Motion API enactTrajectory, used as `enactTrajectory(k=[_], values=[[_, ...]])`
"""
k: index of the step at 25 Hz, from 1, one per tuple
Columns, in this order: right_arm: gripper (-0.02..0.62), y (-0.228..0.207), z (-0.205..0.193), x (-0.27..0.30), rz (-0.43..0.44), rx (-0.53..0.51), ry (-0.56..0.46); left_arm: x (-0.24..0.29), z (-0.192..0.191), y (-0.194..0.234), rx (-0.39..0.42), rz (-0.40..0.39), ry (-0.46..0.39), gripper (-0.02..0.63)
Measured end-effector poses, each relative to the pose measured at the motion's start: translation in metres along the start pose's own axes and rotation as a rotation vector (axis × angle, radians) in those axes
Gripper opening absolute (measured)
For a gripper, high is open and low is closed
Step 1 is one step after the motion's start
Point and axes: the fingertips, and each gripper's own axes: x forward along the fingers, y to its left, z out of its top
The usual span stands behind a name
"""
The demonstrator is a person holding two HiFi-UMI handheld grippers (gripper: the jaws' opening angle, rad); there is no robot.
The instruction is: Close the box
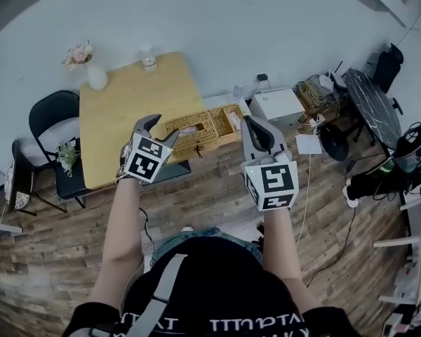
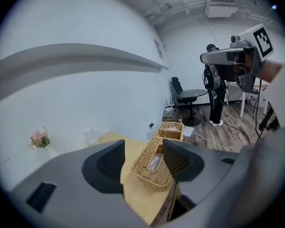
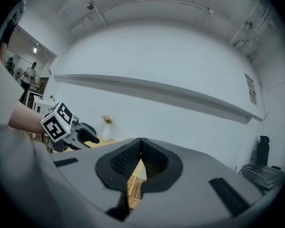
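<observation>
A wicker box (image 1: 190, 131) sits at the right edge of the wooden table (image 1: 119, 125). Its hinged wicker lid (image 1: 229, 122) lies open to the right, past the table edge. In the left gripper view the box (image 2: 153, 164) shows a slot on top, with the open lid (image 2: 171, 130) beyond it. My left gripper (image 1: 163, 129) hovers open just left of the box, with nothing between its jaws (image 2: 143, 148). My right gripper (image 1: 257, 123) is to the right of the lid. Its jaws (image 3: 140, 142) are shut and empty, with a bit of wicker (image 3: 133, 189) visible below them.
A white vase of flowers (image 1: 92, 72) and a glass (image 1: 149, 63) stand at the table's far edge. Black chairs (image 1: 50, 118) stand left of the table. A white case (image 1: 276, 104), a basket of cables (image 1: 313, 95) and a dark round table (image 1: 373, 101) lie to the right.
</observation>
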Motion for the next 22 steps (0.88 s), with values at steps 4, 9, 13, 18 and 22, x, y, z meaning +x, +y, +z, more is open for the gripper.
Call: enactTrajectory(k=[4,9,13,18,22], values=[[0.014,-0.004,0.007,0.0,-0.009,-0.004,-0.013,-0.01,0.018,0.007,-0.057,0.044,-0.075,0.238],[0.014,-0.007,0.011,0.0,-0.008,-0.015,-0.017,-0.034,0.05,0.028,-0.123,0.121,-0.209,0.238],[0.014,-0.009,0.015,0.0,-0.016,-0.015,-0.026,-0.052,0.072,0.037,-0.128,0.166,-0.298,0.236],[0.014,-0.01,0.02,0.002,-0.018,-0.023,-0.037,-0.067,0.089,0.042,-0.127,0.186,-0.381,0.235],[0.014,-0.013,0.028,0.005,-0.018,-0.031,-0.048,-0.086,0.106,0.053,-0.172,0.229,-0.486,0.102]])
